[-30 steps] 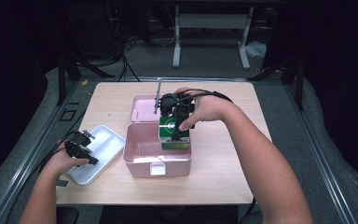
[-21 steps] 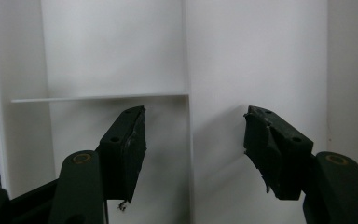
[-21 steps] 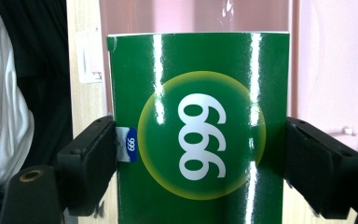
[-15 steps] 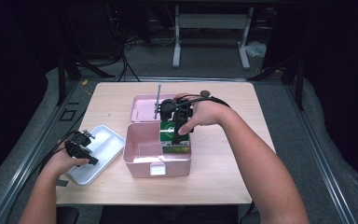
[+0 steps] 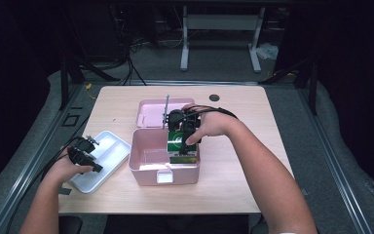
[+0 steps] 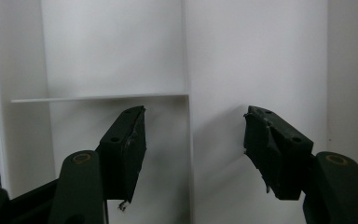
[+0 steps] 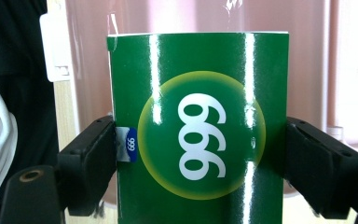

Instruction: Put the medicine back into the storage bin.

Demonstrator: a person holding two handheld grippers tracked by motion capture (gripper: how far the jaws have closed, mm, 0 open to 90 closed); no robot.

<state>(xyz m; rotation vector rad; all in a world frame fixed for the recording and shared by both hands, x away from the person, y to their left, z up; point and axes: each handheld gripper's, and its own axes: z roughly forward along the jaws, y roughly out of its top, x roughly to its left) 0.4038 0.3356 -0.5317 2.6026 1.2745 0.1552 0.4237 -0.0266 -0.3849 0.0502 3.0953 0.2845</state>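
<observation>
Dark floor and cables surround our pale wooden table. At frame centre, our right gripper pinches the green box by its sides, holding it over the pink case, probably for packing. Lower left, our left gripper hangs spread over the white tray, holding nothing.

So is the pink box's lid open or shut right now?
Open: the lid lies flat behind the pink box, whose inside shows.
</observation>
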